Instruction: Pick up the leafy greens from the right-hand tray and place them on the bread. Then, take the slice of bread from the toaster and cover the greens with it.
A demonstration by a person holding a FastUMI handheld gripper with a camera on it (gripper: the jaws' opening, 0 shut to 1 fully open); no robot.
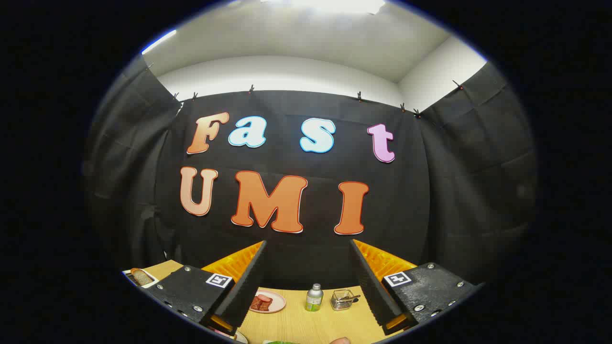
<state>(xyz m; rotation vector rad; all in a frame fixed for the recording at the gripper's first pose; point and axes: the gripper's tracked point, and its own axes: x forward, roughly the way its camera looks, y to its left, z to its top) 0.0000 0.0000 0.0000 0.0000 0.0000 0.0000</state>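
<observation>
my claw [308, 282] gapes wide, holding nothing, raised above the surface [296, 325]. the leafy greens [282, 342] are a cut-off sliver below; bread [141, 276] sits half-hidden far left.

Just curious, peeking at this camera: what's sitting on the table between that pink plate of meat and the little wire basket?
A small metal bottle stands between the pink plate and wire basket, seen in the gripper view past the open gripper.

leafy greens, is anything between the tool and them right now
Nothing visible blocks them. The tool is open and raised, with bare table between its fingers. A green sliver, likely the leafy greens, lies just below them. The bottle, wire basket and meat plate sit farther beyond.
</observation>
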